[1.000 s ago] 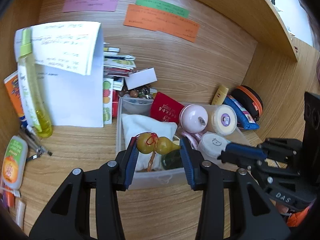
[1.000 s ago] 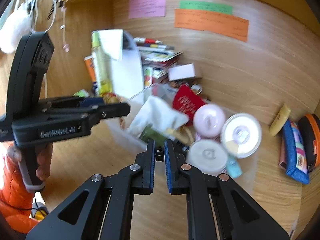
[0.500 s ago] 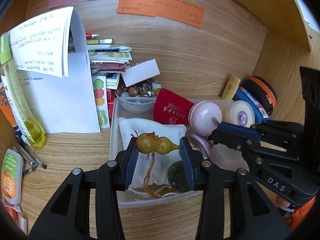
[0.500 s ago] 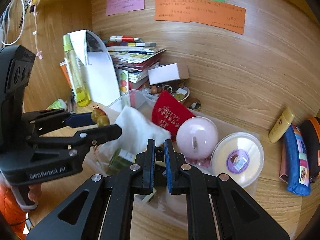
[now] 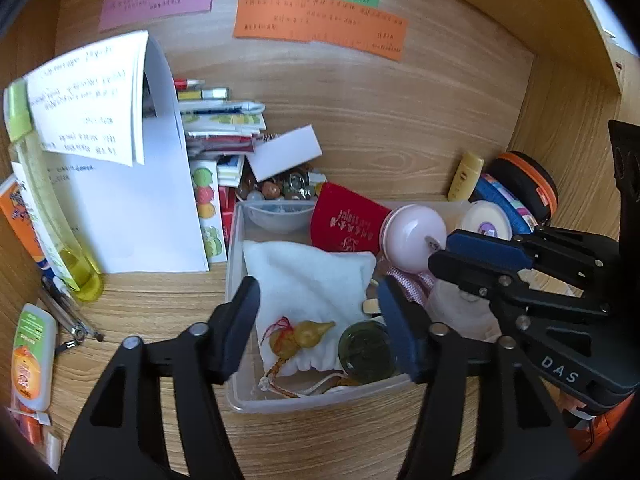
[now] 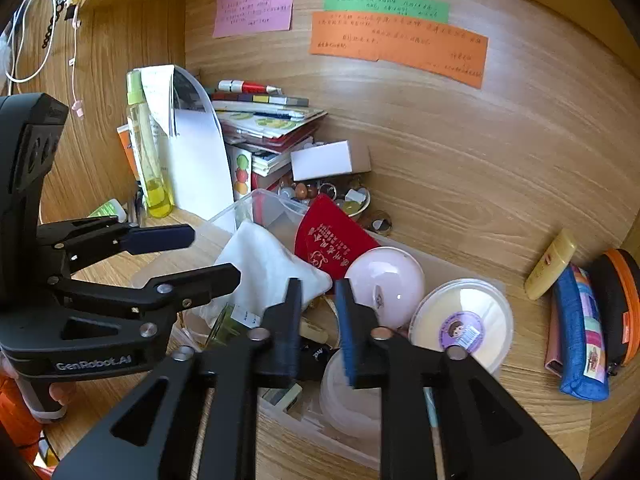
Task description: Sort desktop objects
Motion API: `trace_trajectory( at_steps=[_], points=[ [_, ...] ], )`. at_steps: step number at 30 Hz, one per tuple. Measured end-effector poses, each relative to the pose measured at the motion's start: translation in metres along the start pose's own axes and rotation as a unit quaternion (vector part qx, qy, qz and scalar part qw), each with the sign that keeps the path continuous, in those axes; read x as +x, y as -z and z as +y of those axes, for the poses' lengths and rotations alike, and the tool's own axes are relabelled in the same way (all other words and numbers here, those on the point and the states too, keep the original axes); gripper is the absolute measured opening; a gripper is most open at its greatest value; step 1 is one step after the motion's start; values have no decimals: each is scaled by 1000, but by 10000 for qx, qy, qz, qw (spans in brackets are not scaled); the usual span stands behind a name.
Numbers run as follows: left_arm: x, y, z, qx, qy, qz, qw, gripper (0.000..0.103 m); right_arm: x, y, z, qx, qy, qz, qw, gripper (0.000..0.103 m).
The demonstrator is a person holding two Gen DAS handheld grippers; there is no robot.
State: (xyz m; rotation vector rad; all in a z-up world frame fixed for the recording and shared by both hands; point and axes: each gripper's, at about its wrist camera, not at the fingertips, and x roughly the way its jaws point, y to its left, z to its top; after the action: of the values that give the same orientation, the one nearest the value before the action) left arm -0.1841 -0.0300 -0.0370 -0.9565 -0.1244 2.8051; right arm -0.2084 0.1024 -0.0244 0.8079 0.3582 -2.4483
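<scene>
Lying on white cloth pouch [image 5: 308, 276] inside clear plastic bin [image 5: 234, 280]: yellow gourd charm [image 5: 306, 334], directly below and between fingers of left hand-held gripper [image 5: 316, 320], which is released, wide apart, grasping nothing. Charm's long axis runs left-right, across gap. Right hand-held gripper [image 6: 318, 312] partly parted, empty, over bin's right half near pink round case [image 6: 384, 280]. Left one nearer charm.

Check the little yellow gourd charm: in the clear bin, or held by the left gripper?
In the bin. The gourd lies on the white pouch inside the clear bin; the left gripper is open above it.
</scene>
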Motion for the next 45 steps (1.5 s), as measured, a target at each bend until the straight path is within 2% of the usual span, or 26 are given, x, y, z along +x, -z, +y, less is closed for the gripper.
trace_trajectory(
  at_steps=[3,4,7,9,12,17,22,26,31,34,40,45],
  points=[
    [-7,-1,0,-36,-92,-89,9999,74,-8,0,1,-24,159,-76,9998,35],
    [-9,-1,0,-52,-89,-112,9999,75,-10,0,1,-26,203,-92,9997,37],
    [-16,0,0,-90,-120,-140,9998,77,-20,1,-3,39,340,-192,9992,52],
    [-20,0,-2,-85,-173,-169,9997,83,-28,2,-4,49,425,-287,9987,61],
    [-29,2,-3,-107,-295,-205,9993,95,-41,4,-4,9,578,-418,9975,66],
    [-49,4,-8,-147,-374,-322,9987,98,-63,7,-1,-58,804,-602,9949,83],
    [-74,9,-22,10,-547,-581,9968,100,-86,13,2,-75,904,-767,9929,87],
    [-93,16,-32,87,-672,-735,9950,101,-103,20,1,3,962,-845,9918,96],
    [-112,23,-46,188,-878,-923,9917,101,-125,32,0,122,976,-960,9905,97],
    [-123,29,-55,227,-954,-1049,9896,101,-138,39,-1,195,985,-1020,9897,102],
    [-135,43,-71,295,-1033,-1157,9875,102,-154,51,1,366,1042,-1154,9872,103],
    [-131,51,-78,273,-1116,-1082,9875,102,-156,62,3,396,1041,-1123,9874,103]
  ],
)
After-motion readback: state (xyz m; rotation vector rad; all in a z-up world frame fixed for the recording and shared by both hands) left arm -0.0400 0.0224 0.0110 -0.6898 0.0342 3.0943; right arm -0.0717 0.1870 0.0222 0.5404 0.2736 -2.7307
